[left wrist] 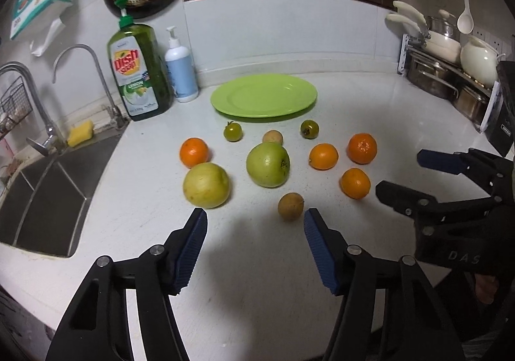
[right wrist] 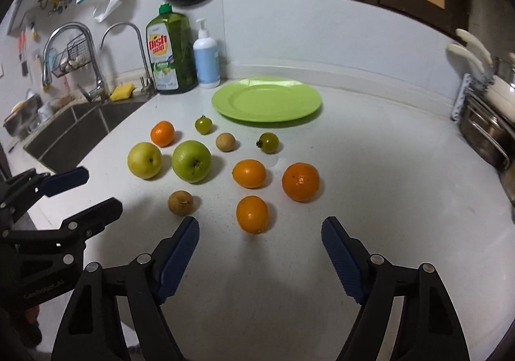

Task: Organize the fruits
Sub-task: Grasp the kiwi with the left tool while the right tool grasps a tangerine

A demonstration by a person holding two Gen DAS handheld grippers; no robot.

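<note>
Nearest you, your left gripper [left wrist: 256,216] and right gripper [right wrist: 260,225] both stand apart, gripping nothing; their handles run off the bottom edge. Ahead on the counter [right wrist: 386,167] lie four oranges, two apples, two green tomatoes and two brown longans. The green plate [right wrist: 267,98] sits bare at twelve o'clock. Only the right view shows the sink basket [right wrist: 72,55] whole.

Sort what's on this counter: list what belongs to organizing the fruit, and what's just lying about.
For the job:
four orange mandarins
two green apples
two small green tomatoes
two brown longans
round green plastic plate

Lying about:
green dish soap bottle
white pump bottle
yellow sponge
</note>
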